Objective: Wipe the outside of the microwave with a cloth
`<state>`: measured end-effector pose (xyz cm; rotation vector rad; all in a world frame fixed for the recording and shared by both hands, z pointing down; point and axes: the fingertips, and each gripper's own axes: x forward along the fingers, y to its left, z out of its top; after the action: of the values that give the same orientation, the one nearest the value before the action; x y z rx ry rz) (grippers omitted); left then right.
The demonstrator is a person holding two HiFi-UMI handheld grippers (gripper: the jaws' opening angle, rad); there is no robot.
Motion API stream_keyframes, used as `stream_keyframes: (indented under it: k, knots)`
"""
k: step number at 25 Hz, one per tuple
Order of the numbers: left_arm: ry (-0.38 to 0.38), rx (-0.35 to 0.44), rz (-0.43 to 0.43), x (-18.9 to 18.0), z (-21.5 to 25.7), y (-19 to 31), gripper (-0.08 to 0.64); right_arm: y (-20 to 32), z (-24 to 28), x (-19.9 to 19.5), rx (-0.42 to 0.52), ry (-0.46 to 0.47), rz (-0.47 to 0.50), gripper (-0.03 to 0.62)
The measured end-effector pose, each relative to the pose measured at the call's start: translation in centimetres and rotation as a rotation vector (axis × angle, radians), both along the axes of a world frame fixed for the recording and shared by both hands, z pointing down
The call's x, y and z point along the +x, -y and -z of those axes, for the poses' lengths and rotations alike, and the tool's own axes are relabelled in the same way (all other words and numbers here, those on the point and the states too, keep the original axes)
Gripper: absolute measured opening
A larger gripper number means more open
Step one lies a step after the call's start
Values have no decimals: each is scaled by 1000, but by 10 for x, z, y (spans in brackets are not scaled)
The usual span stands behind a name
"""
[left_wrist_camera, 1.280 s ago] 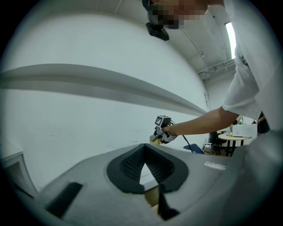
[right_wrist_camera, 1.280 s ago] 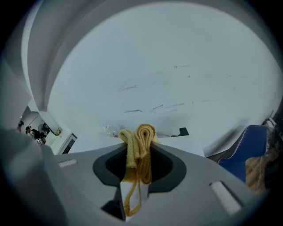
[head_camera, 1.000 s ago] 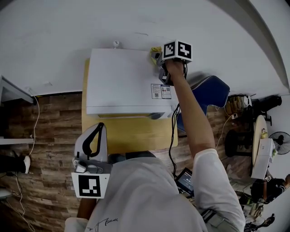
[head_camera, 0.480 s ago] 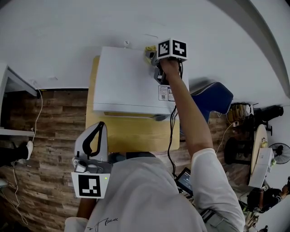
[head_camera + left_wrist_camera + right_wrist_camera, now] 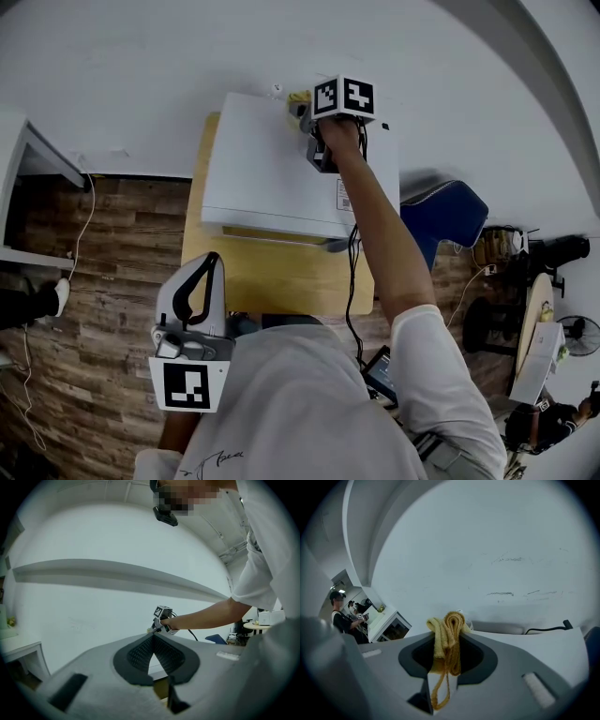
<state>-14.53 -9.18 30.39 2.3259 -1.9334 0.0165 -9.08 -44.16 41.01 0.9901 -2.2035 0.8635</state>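
One microwave (image 5: 267, 178), one cloth (image 5: 446, 646) pinched by right gripper (image 5: 303, 110)

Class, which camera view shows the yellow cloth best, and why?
The right gripper view: the yellow cloth sits centre, folded, clamped in the right gripper. The head view shows only a yellow scrap at the back edge of the microwave. The left gripper view shows it too small to tell.

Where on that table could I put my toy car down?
The table has a bare strip between the microwave and the near edge, and a thin one left of the microwave. The microwave's top is bare at its left. Its back right is crowded: the right gripper holds the cloth there, and a cable crosses the table's right end.
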Motion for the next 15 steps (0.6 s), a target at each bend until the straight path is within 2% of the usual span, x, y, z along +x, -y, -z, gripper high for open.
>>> stream_keyframes:
  k: [7,15]
  knots:
    - [-1,-16,61,-6,0,-15,-9,-6,2,-36,-3,20,50,112]
    - [-4,-32,143,-21,-4,-36,-9,-24,1,-94,4,35,137,113]
